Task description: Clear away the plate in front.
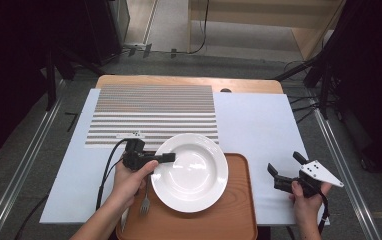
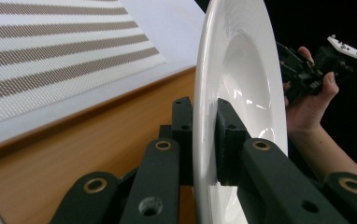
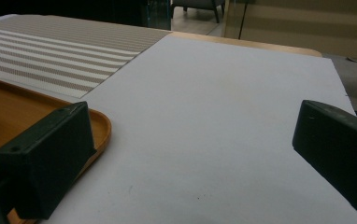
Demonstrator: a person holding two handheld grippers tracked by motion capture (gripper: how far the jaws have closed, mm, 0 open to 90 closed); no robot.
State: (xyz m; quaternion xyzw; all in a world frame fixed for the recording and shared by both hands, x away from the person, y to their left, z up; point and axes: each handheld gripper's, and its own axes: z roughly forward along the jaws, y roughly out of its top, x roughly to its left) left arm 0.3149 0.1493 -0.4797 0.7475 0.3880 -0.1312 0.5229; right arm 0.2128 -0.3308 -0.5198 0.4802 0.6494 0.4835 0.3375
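Observation:
A white deep plate lies over the brown wooden tray, and its far edge reaches past the tray's far rim. My left gripper is shut on the plate's left rim. In the left gripper view one pad sits on each face of the plate, with the left gripper clamping the rim. A fork lies on the tray under my left hand. My right gripper stands open above the white sheet to the right of the tray. Nothing lies between the wide jaws of the right gripper.
A striped brown-and-white placemat covers the far left of the table, with the white sheet beside it. The tray's corner is close to my right gripper's left jaw. Dark stands and rails flank the table.

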